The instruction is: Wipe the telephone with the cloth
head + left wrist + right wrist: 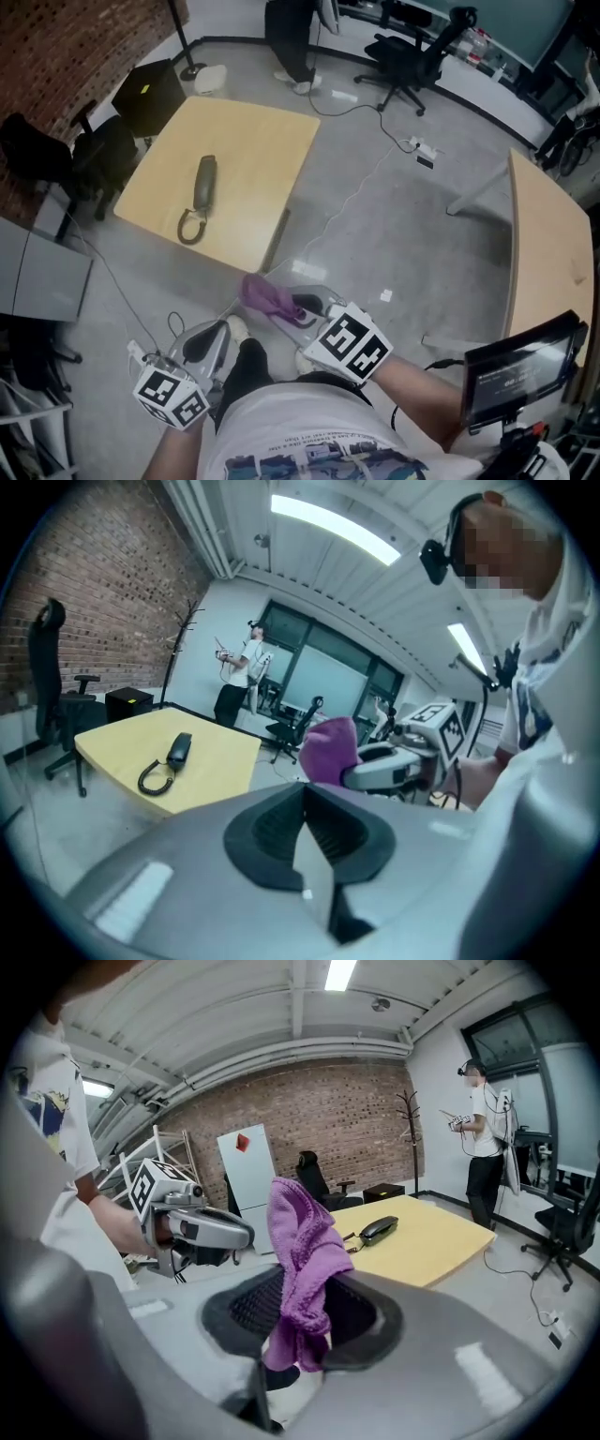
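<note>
Pinching a crumpled purple cloth (pixel 298 1241) between the jaws of the right gripper (pixel 300 1340), most of it flopping loose. Pressing the left gripper (pixel 309 850) jaws together on nothing. Well apart from the dark corded telephone handset (pixel 204 183) lying on the pale wooden table (pixel 262 141). Likely to shove the unpinned handset or snag its coiled cord (pixel 190 228) while wiping.

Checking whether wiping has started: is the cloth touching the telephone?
No, the purple cloth hangs from the right gripper's jaws, well short of the telephone lying on the yellow table.
</note>
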Tool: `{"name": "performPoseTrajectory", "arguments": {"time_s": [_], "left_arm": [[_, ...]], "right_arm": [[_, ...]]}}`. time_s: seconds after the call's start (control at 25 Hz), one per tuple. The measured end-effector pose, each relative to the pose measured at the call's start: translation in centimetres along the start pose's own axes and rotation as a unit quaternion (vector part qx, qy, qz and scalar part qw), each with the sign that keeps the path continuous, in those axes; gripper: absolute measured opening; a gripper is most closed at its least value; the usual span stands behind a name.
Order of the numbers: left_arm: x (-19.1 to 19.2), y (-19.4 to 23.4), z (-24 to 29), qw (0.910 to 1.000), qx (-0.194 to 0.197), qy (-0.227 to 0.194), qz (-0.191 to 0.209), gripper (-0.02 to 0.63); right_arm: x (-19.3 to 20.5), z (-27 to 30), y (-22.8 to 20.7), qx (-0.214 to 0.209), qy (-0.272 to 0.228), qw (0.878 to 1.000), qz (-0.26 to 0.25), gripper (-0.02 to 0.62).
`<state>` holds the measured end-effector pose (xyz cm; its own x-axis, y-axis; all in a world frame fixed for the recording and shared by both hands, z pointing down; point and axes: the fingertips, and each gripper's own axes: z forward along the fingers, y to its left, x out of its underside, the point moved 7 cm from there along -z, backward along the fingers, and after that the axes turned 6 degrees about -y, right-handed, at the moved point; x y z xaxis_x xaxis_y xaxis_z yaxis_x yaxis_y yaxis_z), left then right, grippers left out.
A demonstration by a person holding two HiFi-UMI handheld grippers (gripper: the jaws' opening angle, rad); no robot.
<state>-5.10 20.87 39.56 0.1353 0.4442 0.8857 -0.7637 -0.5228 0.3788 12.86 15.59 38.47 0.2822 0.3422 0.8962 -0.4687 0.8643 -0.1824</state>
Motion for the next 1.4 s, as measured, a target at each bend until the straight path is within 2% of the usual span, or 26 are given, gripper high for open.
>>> {"name": "performPoseTrajectory", "arguments": {"time_s": [0.16,0.44,0.6,0.8,1.0,1.4], "left_arm": [[0.5,-0.9,-2.4,0.9998,0.013,0.018,0.003,0.003],[0.0,-3.3,-2.8,0.9982,0.058,0.005,0.015,0.003],[0.3,-3.0,-5.9,0.9971,0.075,-0.002,0.011,0.003],[1.5,-2.4,-9.4,0.9975,0.07,-0.001,0.002,0.003],[1.9,-2.5,-10.1,0.9978,0.066,0.0,0.0,0.003],[3.8,-1.5,-15.9,0.9961,0.086,0.015,0.01,0.003]], "right_arm": [[0.4,-0.9,2.5,0.007,-0.007,1.0,-0.005,0.112],[1.1,-3.0,5.2,0.033,-0.012,0.999,-0.013,0.112],[0.8,-2.2,8.4,0.039,-0.005,0.999,-0.017,0.112],[0.7,-1.3,11.6,0.037,0.002,0.999,-0.023,0.112],[0.9,-1.5,12.4,0.035,-0.001,0.999,-0.021,0.112],[1.2,0.2,18.6,0.051,-0.001,0.998,-0.025,0.11]]}}
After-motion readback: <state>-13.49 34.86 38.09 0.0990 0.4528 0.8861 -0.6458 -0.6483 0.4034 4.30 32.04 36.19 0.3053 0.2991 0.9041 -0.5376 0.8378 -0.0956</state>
